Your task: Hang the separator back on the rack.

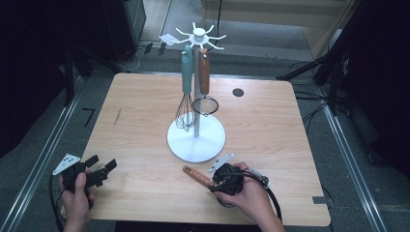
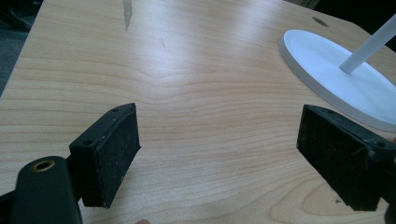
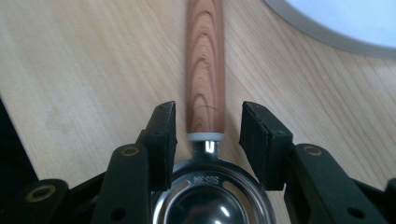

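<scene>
Loosely, wooden-handled utensil (image 3: pixel 204 70) lies untouched between right gripper (image 3: pixel 208 135) fingers (image 3: pixel 161 135).

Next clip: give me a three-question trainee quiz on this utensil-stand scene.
1. True or false: the right gripper has its jaws on either side of a wooden handle.
2. How many utensils hang on the white stand?
3. The left gripper holds: A) a whisk B) nothing C) a strainer.

Key: 1 true, and the pads stand clear of the handle. 2 two: a whisk and a small strainer. 3 B.
</scene>
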The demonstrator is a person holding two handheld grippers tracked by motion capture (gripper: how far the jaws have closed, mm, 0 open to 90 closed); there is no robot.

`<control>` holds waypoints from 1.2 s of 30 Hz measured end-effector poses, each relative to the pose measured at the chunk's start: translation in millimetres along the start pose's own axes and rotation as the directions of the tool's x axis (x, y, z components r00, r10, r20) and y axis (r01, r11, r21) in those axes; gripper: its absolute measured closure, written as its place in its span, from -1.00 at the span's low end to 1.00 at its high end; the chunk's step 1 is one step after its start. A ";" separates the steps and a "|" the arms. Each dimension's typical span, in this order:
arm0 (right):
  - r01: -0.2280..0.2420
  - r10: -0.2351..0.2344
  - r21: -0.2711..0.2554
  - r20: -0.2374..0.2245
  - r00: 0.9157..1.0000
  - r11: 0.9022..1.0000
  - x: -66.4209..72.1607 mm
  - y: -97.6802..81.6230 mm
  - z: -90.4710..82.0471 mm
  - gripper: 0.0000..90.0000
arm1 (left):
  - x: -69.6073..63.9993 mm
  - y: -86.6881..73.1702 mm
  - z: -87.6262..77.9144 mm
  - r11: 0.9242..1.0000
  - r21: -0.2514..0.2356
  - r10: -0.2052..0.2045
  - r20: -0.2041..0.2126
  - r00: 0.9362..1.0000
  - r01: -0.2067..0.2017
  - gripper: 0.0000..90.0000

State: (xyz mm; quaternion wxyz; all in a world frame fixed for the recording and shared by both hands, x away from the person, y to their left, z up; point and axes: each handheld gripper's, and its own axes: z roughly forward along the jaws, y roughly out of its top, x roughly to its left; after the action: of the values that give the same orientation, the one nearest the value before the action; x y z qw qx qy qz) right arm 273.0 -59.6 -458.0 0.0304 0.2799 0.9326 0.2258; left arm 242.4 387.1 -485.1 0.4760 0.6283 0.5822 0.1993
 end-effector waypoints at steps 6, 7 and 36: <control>-0.014 0.012 0.095 0.017 1.000 0.995 2.7 17.1 5.6 0.30 | 0.6 0.1 0.1 1.000 0.000 -0.002 0.004 1.000 0.002 -0.70; -0.019 0.016 0.119 0.028 0.999 0.993 4.2 18.5 7.1 0.32 | 0.6 0.1 0.0 1.000 0.000 -0.002 0.004 1.000 0.002 -0.70; -0.062 0.051 0.188 0.064 0.997 0.980 7.4 27.5 10.8 0.58 | 0.7 0.5 1.0 1.000 0.001 -0.002 0.008 1.000 0.002 -0.70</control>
State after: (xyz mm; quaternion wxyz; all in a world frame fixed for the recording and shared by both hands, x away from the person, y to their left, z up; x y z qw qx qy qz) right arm 282.7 -30.9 -455.1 0.0247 0.3144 0.9403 0.1279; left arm 243.6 387.5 -485.3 0.4782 0.6285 0.5812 0.1962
